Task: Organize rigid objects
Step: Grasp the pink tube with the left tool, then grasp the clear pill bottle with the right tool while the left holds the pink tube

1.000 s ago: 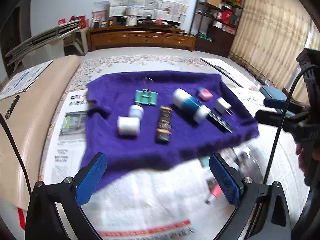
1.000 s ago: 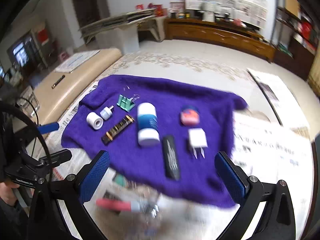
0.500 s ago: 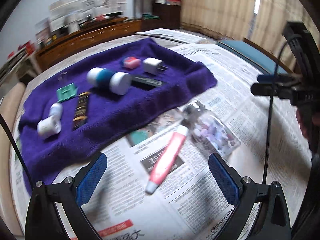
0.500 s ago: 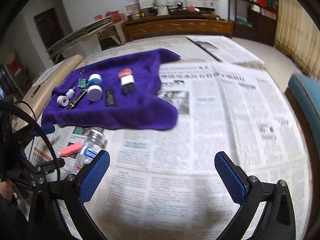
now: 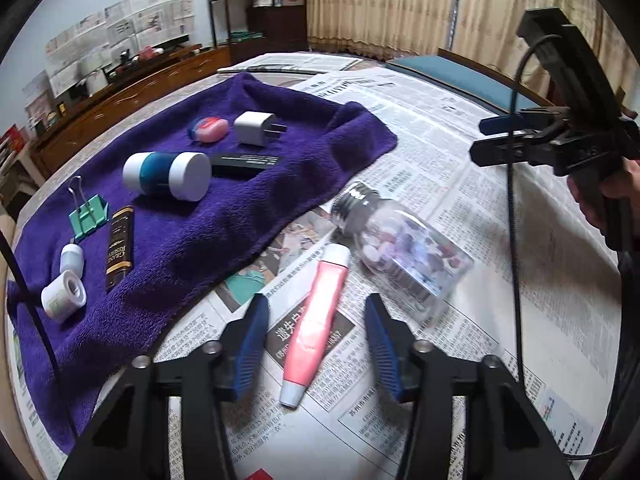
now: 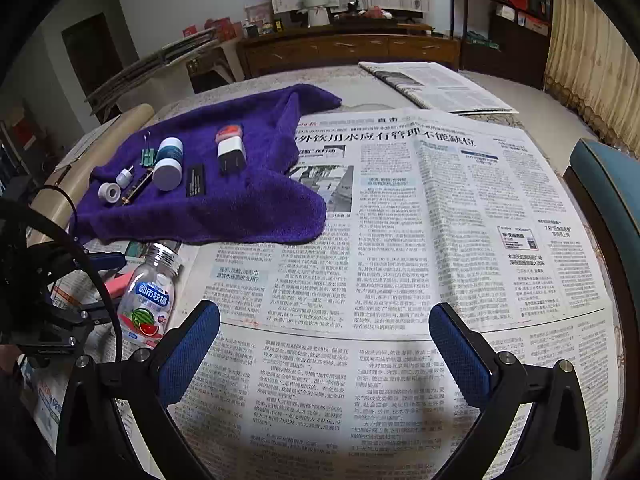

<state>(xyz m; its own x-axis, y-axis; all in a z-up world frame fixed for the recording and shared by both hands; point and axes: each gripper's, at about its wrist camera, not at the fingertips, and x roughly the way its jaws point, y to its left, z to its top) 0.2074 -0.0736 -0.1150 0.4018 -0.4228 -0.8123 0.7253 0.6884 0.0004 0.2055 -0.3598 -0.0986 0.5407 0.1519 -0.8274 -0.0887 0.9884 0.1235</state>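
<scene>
left gripper point(image 5: 316, 334) angled down over the newspaper point(image 5: 460, 160), jaws closing around the pink tube point(image 5: 316, 316), which lies between the blue pads but is not yet pinched: a gap shows on both sides of it, so no grip so far. tube lying flat on the paper just off the near edge of the purple towel point(image 5: 224, 216), white cap toward the camera, its length running along the line of the fingers, which probably explains the squeeze across its narrow width. touching or nearly touching the tube's far end, on the side away from the towel, a clear candy bottle point(image 5: 400, 248) on its side with its silver cap pointed back toward the towel; close enough that the outer pad could nudge it. on the towel, already set out in a loose row: a tape roll point(image 5: 64, 294), a small white cap-shaped piece point(image 5: 72, 258), a dark gold-lettered tube point(image 5: 120, 248), a green binder clip point(image 5: 89, 216), a blue-and-white cylinder point(image 5: 168, 176), a flat black bar point(image 5: 244, 162), a white charger plug point(image 5: 254, 128) and a pink-and-blue pod point(image 5: 208, 129). likely the towel serves as the sorting spot, with tube and bottle the last two still off it. right gripper point(image 6: 324, 348) spread wide and empty, hovering over bare newspaper well away from the towel, nothing between its pads; probably parked there to keep clear, or waiting for the bottle, which sits off to its left beside the towel's near edge.
</scene>
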